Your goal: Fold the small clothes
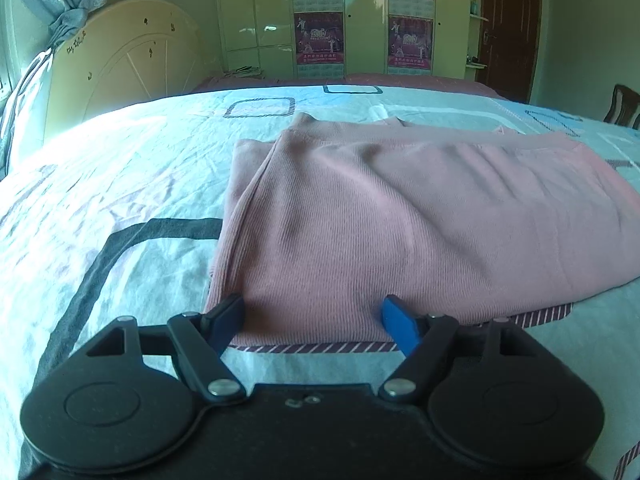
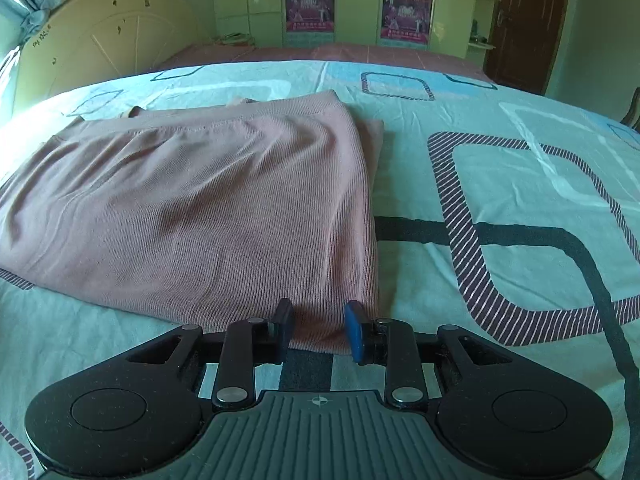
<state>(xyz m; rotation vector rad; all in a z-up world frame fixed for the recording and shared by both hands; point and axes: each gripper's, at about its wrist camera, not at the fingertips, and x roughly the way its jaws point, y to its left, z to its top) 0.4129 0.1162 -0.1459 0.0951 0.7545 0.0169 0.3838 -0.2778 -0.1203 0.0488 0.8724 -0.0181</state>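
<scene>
On the bed, a pink ribbed garment [image 1: 392, 216] lies partly folded over a patterned bedsheet [image 1: 100, 184], its near hem right at both grippers. Left gripper [image 1: 316, 320] has its jaws spread wide, straddling the near-left corner of the cloth; nothing pinched yet as far as I can see. Right gripper [image 2: 318, 330] is narrower but a gap shows between the pads, set at the near-right corner [image 2: 344, 320]; cloth sits between the fingers, can't tell if it is actually clamped, looks loose. Garment reads as soft, light knit, stretchy, several layers stacked, so it will drape and sag when lifted and layers may slide apart; not fragile, not slippery. Best hold, my guess: pinch all layers at the two near corners, close to the hem, lift evenly and carry toward the far edge. Risk: grabbing only the top layer, or catching the sheet under it since the sheet is wrinkled and loose too. Around: headboard [image 1: 132, 56] at far left, curtain [image 1: 68, 4] by the window, wardrobe with posters [image 1: 320, 12], brown door [image 1: 508, 28], chair back [image 1: 624, 104] at right. All well apart from the garment; nothing on the bed blocks the fold.
</scene>
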